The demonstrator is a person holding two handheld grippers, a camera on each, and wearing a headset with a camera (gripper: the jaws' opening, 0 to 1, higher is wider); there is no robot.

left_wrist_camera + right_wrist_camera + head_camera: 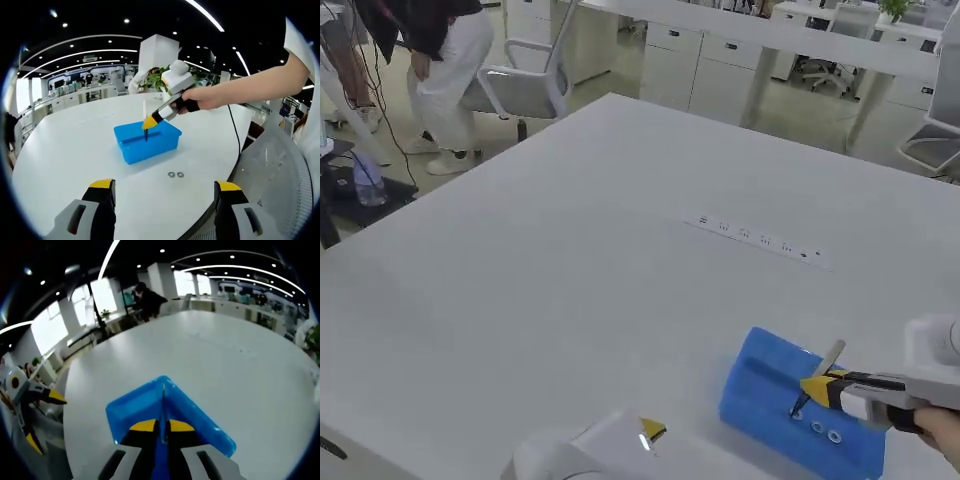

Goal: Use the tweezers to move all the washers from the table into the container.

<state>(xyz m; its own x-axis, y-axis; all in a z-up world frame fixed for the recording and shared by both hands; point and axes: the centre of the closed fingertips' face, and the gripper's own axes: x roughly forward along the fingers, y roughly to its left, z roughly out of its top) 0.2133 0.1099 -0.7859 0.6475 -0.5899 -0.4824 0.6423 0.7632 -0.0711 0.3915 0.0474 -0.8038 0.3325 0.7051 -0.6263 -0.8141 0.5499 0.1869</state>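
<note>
Worked at a wide white table (570, 260) in a bright open-plan office, with a flat white socket strip (760, 240) set towards the table's far right. Had the blue rectangular plastic container (760, 385) at the near right of the table. Held the right gripper (820, 385) above that container, clamped on the slim tweezers (832, 352), with their dark tip pointing down at the container's open top. Saw, in the left gripper view, two small metal washers (171, 174) lying side by side on the table just beside the container, on the side nearest the left gripper (165, 186). Saw, in the head view, two small silver rings (818, 428) against the blue near the tweezers' tip; could not tell whether inside the container. Held the left gripper low over the near edge, spread wide apart and gripping nothing.
</note>
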